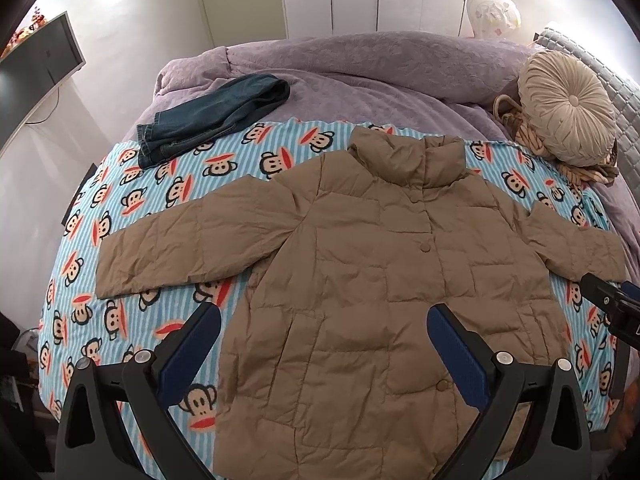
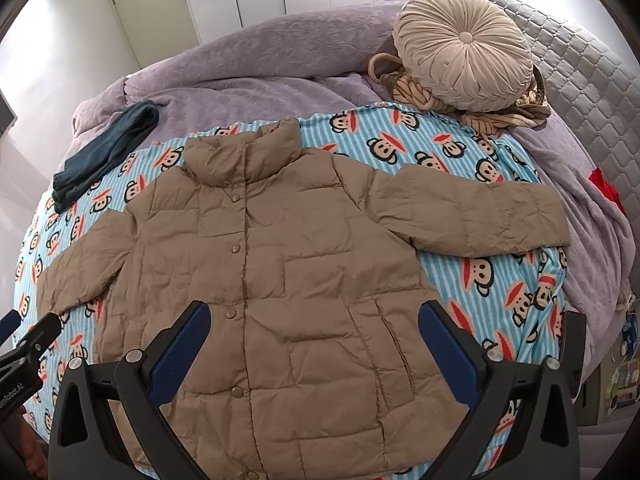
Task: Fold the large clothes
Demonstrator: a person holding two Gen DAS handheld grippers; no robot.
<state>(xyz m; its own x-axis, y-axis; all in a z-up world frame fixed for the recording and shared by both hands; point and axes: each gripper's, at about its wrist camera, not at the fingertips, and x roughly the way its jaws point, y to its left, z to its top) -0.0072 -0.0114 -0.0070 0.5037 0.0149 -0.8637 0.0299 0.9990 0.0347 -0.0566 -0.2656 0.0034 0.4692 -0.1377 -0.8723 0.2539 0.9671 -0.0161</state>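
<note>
Tan and quilted, the puffer jacket (image 1: pixel 360 264) lies face up on the monkey-print blanket (image 1: pixel 120 208) that covers the near part of the bed (image 1: pixel 360 68), snapped shut down the front, collar pointing away from us and both sleeves spread out to the sides. We judge the folding has not yet started: the garment is laid flat and nothing is turned in.

Our left gripper (image 1: pixel 324 344) hovers over the lower left part of the body, released, jaws wide and holding nothing. Our right gripper (image 2: pixel 314 340) hangs likewise over the lower right part, also spread and empty.

The next move, as we read it, calls for each gripper to reach out to a sleeve cuff, pinch it, and bring the sleeve across the chest.

For room, the left sleeve ends well inside the blanket, with bare print around it. The right sleeve reaches the blanket's edge, close to the lilac bedding. The folded jeans (image 1: pixel 212 116) sit beyond the left shoulder, apart from the jacket, and the round cushion (image 2: pixel 464 44) lies past the right shoulder, so both sweeps look unobstructed.
</note>
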